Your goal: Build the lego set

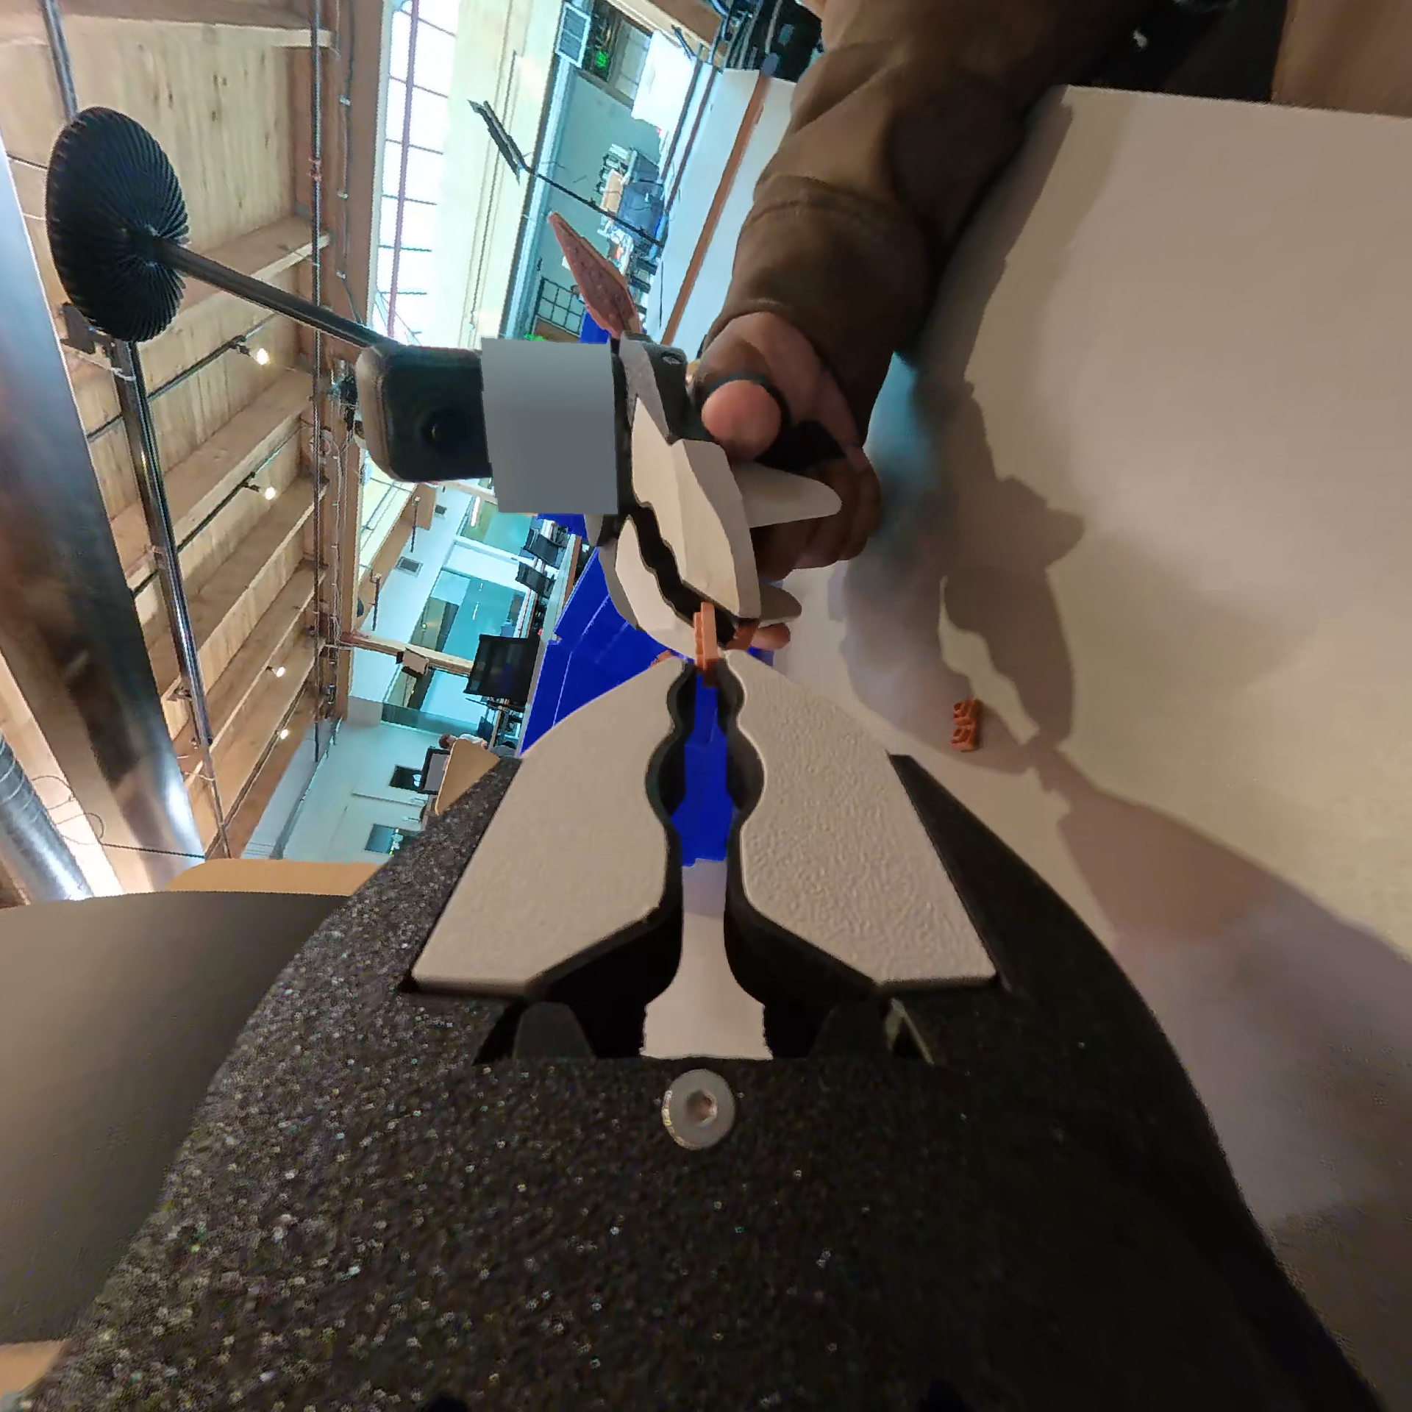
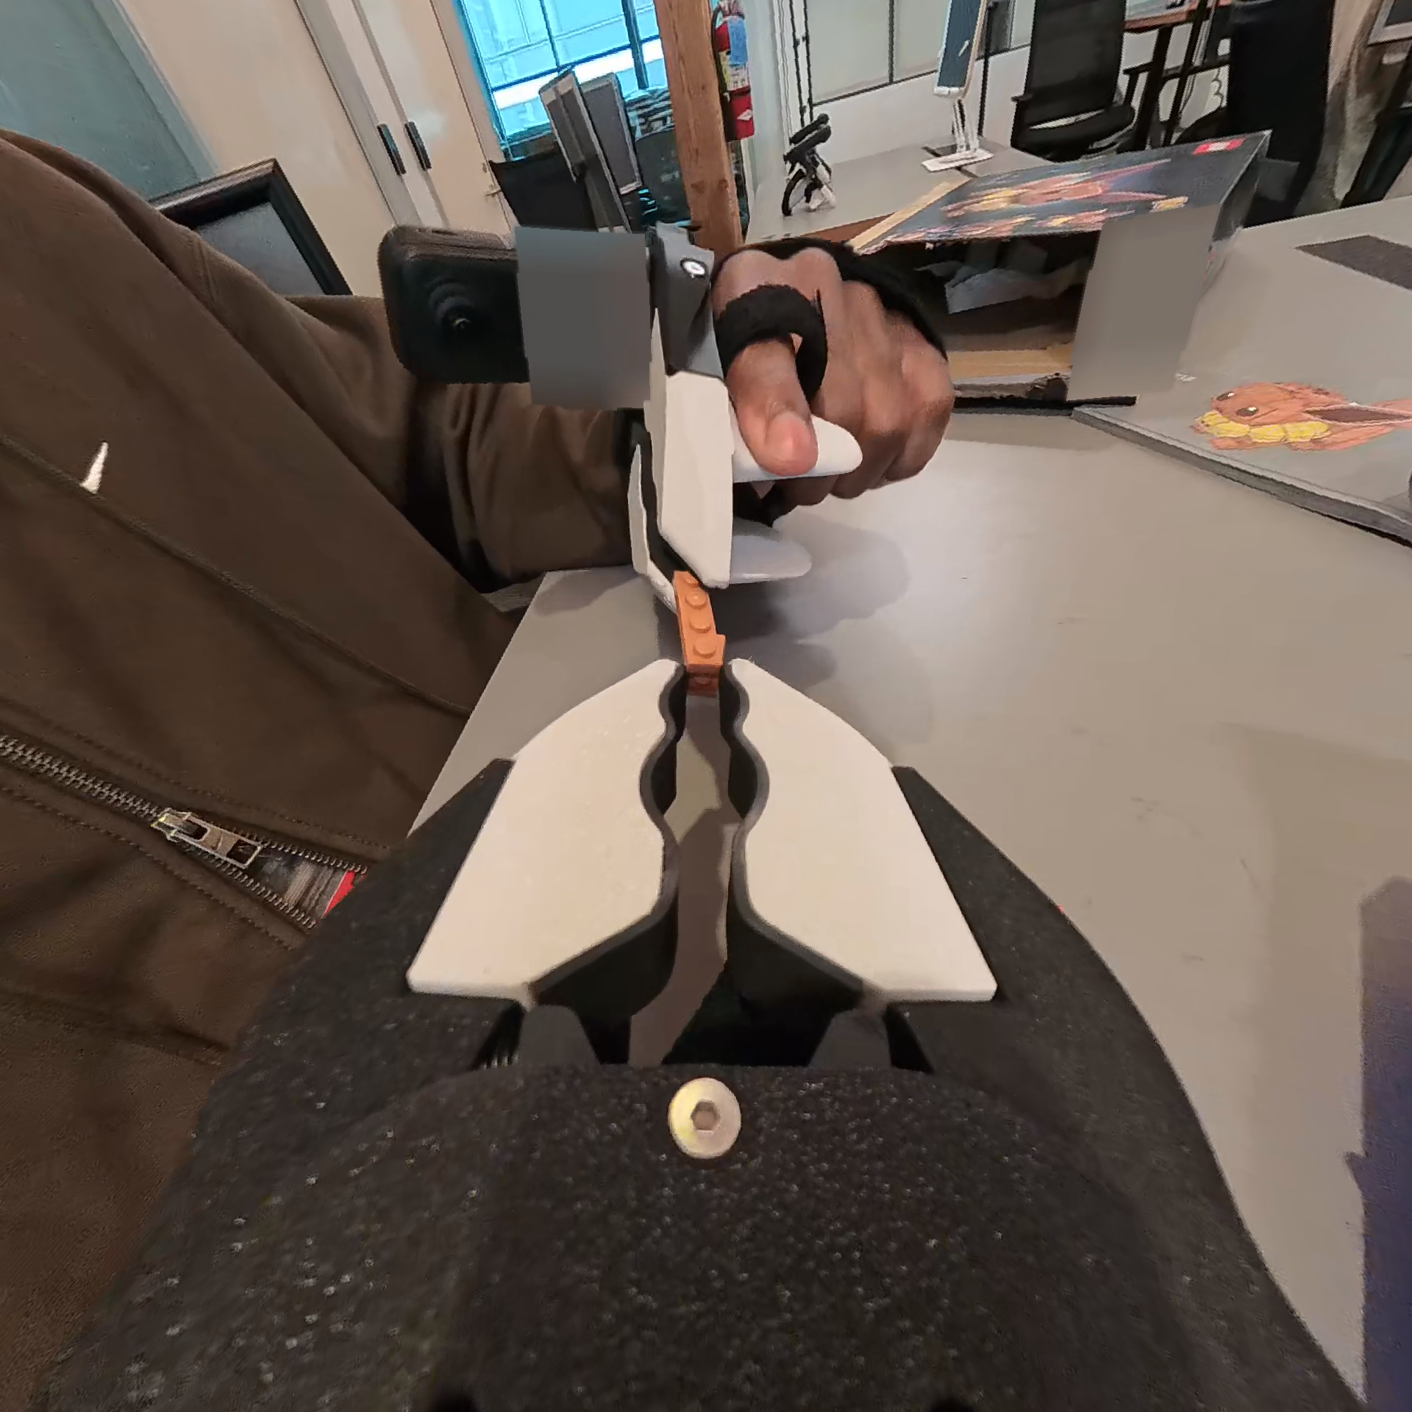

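Orange brick plates (image 2: 699, 634) bridge both grippers above the table's (image 2: 1070, 688) near edge: left gripper (image 1: 709, 671) and right gripper (image 2: 704, 680) each clamp one end, seemingly for joining.

No legible text; printed cardboard box (image 2: 1070, 199) and booklet (image 2: 1261, 435) show artwork only.

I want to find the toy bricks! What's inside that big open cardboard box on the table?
Inside the cardboard box only a dim hollow with some pale crumpled stuff shows. Its walls and shadow cover the rest, so bricks cannot be made out there.
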Demonstrator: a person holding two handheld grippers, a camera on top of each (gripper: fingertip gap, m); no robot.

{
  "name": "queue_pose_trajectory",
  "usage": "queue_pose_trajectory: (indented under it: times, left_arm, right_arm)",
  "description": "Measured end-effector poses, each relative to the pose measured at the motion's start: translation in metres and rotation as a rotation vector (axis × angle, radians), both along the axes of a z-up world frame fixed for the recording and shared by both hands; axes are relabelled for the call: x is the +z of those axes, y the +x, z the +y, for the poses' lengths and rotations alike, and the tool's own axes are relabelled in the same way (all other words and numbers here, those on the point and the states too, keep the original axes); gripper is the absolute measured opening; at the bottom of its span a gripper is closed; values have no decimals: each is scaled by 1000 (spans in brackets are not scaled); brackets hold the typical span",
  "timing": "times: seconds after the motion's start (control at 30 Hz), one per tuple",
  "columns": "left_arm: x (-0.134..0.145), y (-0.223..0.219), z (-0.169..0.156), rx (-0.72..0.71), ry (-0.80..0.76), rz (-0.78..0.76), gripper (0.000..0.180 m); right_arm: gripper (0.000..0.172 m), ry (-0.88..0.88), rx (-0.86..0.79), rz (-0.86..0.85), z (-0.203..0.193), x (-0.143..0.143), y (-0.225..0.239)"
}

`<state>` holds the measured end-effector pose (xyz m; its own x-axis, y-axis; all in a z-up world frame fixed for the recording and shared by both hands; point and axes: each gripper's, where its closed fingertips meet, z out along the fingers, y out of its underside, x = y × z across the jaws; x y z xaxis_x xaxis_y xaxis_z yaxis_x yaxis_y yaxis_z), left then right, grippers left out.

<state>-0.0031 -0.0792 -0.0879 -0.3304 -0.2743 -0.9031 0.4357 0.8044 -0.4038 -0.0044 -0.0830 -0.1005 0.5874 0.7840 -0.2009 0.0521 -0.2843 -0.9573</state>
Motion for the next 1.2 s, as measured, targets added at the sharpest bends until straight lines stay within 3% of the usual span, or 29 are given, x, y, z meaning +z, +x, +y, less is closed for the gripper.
queue_pose_trajectory:
  times: [0.4,1.0,1.2]
  left_arm:
    - [-17,-1,-3,13,203,21,4]
    - [-18,6,-2,48,146,26,27]
    - [-11,10,-7,69,150,-60,12]
  right_arm:
    - [8,-49,38,-57,-3,-15,-7]
    - [8,-73,15,36,0,-5,-2]
    - [8,-76,20,59,-1,-3,-2]
